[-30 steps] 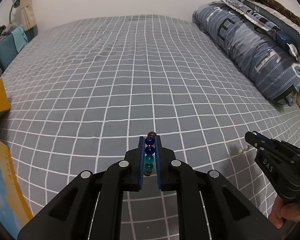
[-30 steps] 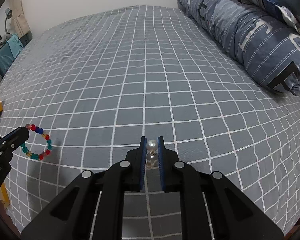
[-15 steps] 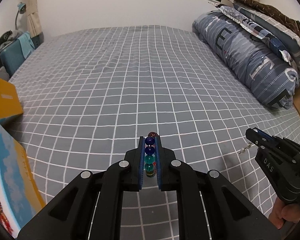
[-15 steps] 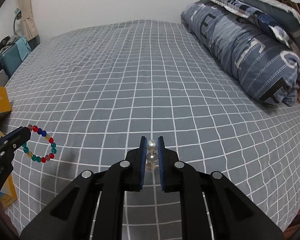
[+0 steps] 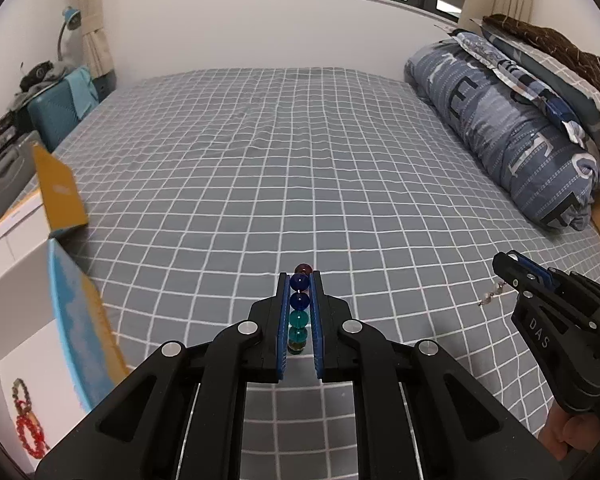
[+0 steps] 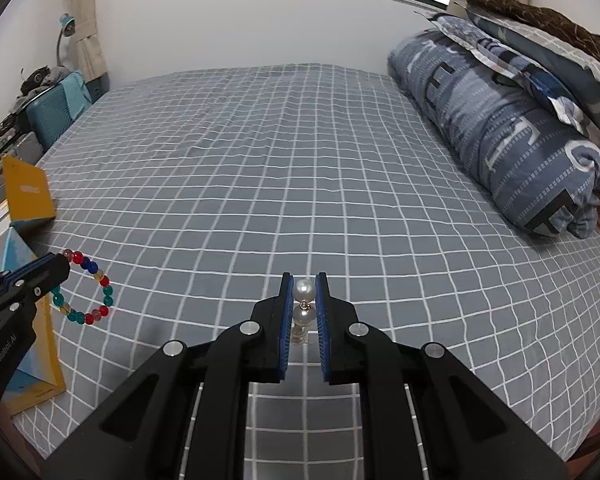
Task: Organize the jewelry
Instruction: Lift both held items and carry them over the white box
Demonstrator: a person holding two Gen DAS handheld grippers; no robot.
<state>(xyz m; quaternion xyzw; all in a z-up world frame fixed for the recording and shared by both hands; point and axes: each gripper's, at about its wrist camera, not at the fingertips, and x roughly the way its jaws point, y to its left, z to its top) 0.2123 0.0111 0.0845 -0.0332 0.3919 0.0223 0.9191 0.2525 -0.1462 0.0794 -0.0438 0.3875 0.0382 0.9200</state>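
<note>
My left gripper (image 5: 299, 280) is shut on a bracelet of coloured glass beads (image 5: 299, 308), held above the grey checked bed; the bracelet hangs as a ring in the right wrist view (image 6: 86, 292). My right gripper (image 6: 304, 280) is shut on a pearl earring (image 6: 303, 300), also held above the bed; it dangles from the fingertips in the left wrist view (image 5: 490, 296). An open white box (image 5: 24, 320) with a blue and yellow lid stands at the left bed edge. A red bead bracelet (image 5: 30, 436) lies inside it.
The grey checked bed sheet (image 6: 284, 168) fills the middle. Rolled blue duvets and pillows (image 6: 512, 120) lie along the right side. A yellow box flap (image 5: 58, 192) stands at the left. A teal case (image 5: 60, 108) sits beyond the bed's left edge.
Both grippers have risen and tilted up, so more of the room and window shows. The white box with the red bracelet has come into the left wrist view.
</note>
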